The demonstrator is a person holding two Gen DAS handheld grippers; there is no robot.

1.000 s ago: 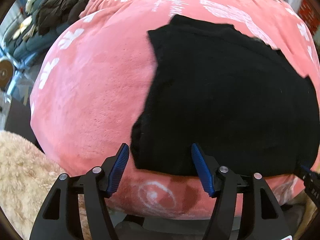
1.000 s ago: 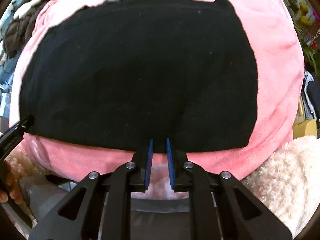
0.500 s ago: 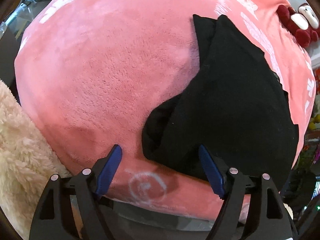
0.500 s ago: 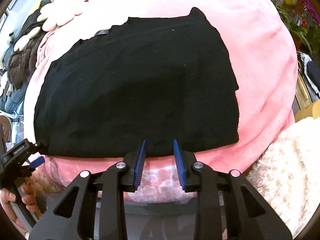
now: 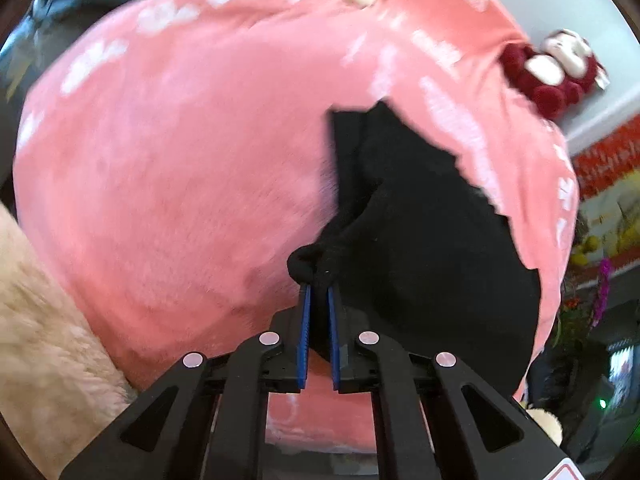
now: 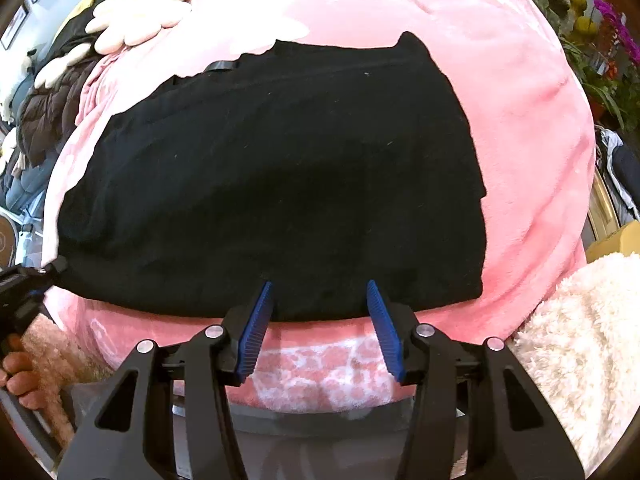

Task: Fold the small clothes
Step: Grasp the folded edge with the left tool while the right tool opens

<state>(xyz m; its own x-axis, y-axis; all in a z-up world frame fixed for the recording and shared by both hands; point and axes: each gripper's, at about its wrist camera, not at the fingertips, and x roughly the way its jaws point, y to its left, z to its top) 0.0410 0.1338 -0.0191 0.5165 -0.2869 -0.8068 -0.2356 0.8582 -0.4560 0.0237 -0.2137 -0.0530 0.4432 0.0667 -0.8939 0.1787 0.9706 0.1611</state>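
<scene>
We note first what is obscured: in the left wrist view the whole scene is smeared by motion blur, the far right edge of the black garment (image 5: 420, 248) runs down behind the curve of the pink blanket (image 5: 180, 152), and we cannot tell what kind of garment it is from either view. The left gripper (image 5: 319, 300) has its blue pads together, clamped on a bunched near-left corner of the black garment, which rises in a small knot just above the fingertips; a fold of cloth trails up and away from that knot. In the right wrist view the same garment (image 6: 280, 176) lies spread flat and wide across the pink blanket (image 6: 520, 128), matte black with faint lint specks, a raised point at its far right corner and a short dark strap or tab at its far edge. The right gripper (image 6: 320, 300) has its jaws opening, pads apart, with the garment's near hem lying between the two fingertips; the pads do not press on it. At the left edge of this view the left gripper (image 6: 36, 280) is cut off by the frame, and below it only the fingers of a hand (image 6: 18, 376) show. A cream fleece (image 6: 580, 340) lies at the right.
</scene>
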